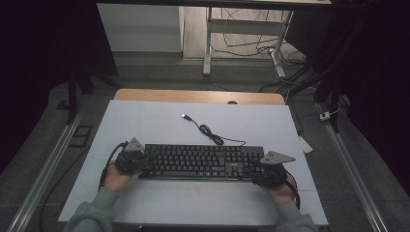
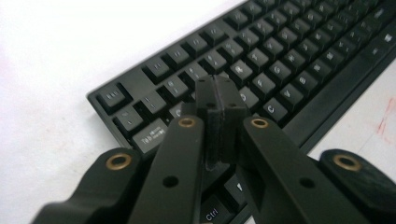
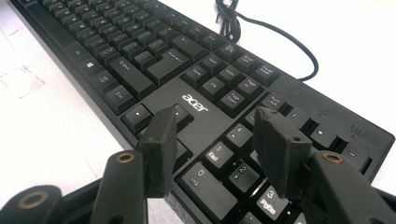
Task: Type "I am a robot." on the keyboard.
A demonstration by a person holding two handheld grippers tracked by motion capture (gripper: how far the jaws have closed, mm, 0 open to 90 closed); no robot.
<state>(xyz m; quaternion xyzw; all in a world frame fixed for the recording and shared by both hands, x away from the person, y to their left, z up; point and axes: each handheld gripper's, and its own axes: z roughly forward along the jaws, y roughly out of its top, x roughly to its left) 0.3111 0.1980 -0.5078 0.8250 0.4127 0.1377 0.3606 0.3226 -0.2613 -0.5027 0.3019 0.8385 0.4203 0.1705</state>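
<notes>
**Both grippers resting at the ends of the keyboard**

A black keyboard is lying across the near middle of the white surface, its long side running left to right. Its cable is trailing away toward the far side, looping once and ending in a plug that is lying loose on the surface.

The left gripper is sitting at the keyboard's left end, held by the person's left hand. In the left gripper view its jaws are pressed flat together with nothing between them, and the closed tips are hovering over or perhaps touching the keys near the Tab key; the angle is too steep to say which.

The right gripper is sitting at the keyboard's right end, held by the right hand. In the right gripper view its jaws are standing apart, gripping nothing, and they are spreading over the number pad, with the left one near the arrow keys and the right one above the pad's far keys. Whether the tips are resting on the keys is hard to tell.

Grey sleeves are coming in from the near edge.
</notes>
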